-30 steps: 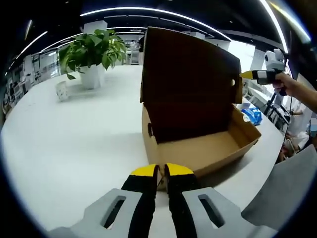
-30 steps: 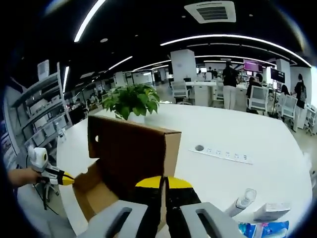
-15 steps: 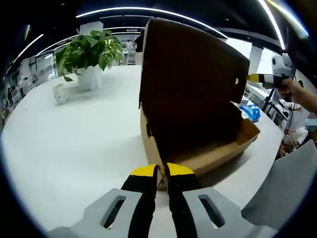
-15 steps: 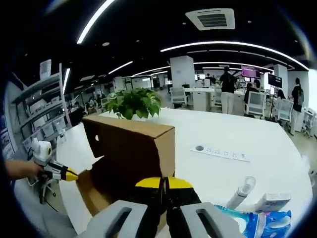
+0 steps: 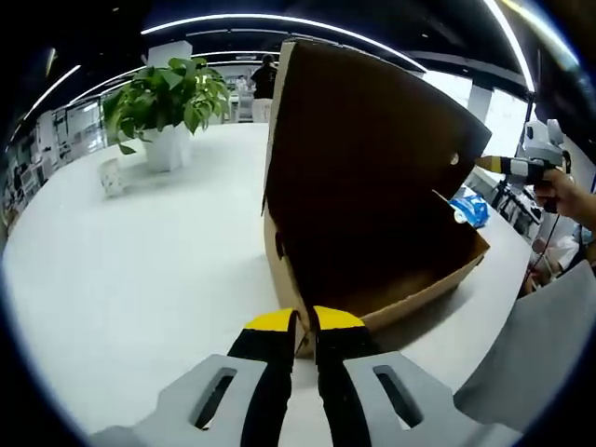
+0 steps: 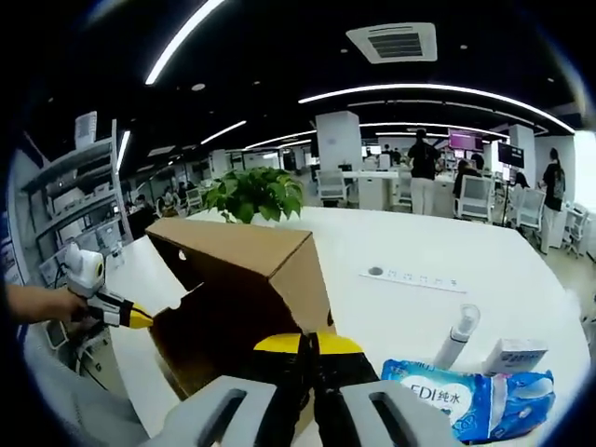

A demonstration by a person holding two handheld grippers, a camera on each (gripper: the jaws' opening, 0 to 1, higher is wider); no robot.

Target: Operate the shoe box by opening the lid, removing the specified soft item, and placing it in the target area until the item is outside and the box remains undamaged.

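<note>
Box on bench, lid half raised

Box (image 5: 372, 279) standing on white bench (image 5: 140, 251), lid (image 5: 363, 158) tilted over the tray, dark underside facing the left gripper view. Left tool (image 5: 298, 321) low at box's near corner, yellow tips drawn narrow, almost together, at the cardboard edge; whether pinching it, cannot tell. In the right gripper view, box (image 6: 242, 289) seen from the other side, lid (image 6: 233, 247) sloping down over it, right tool (image 6: 303, 343) with tips nearly closed against lid's edge; grip on it cannot be told. Left tool (image 6: 126, 315) beside box, held by a hand (image 6: 37, 303). Right of box: blue wipes pack (image 6: 470, 400), white bottle (image 6: 456, 335), small white carton (image 6: 517, 356). Behind box, potted plant (image 5: 168, 102).
</note>
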